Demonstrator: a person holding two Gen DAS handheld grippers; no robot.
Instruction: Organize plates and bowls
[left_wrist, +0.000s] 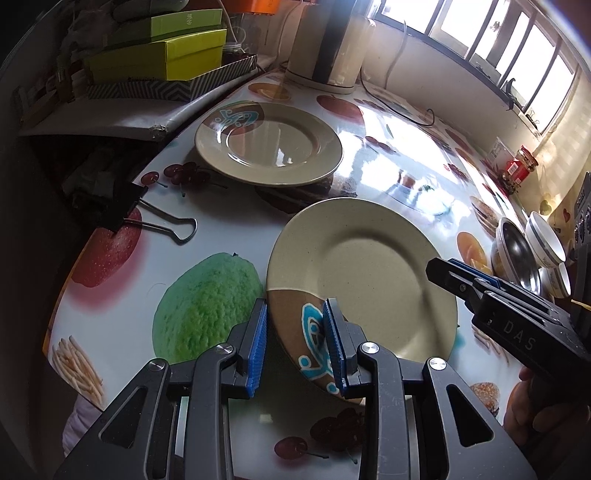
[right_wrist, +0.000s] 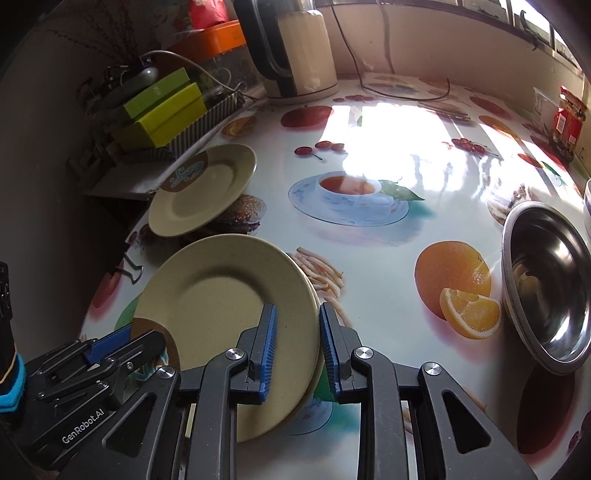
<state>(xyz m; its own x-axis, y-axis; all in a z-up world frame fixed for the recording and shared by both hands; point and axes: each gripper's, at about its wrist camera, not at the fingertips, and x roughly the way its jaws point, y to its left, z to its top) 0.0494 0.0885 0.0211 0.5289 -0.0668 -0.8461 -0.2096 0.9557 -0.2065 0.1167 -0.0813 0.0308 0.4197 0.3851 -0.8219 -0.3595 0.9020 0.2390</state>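
1. A beige plate is tilted up off the counter, its rim clamped from opposite sides: the left tongs grip the brown patterned edge, and the right tongs grip the plain edge.
2. A second, matching glossy plate lies flat near the counter's far-left edge.
3. A round steel bowl sits towards the right edge, with bare fruit-printed surface between.
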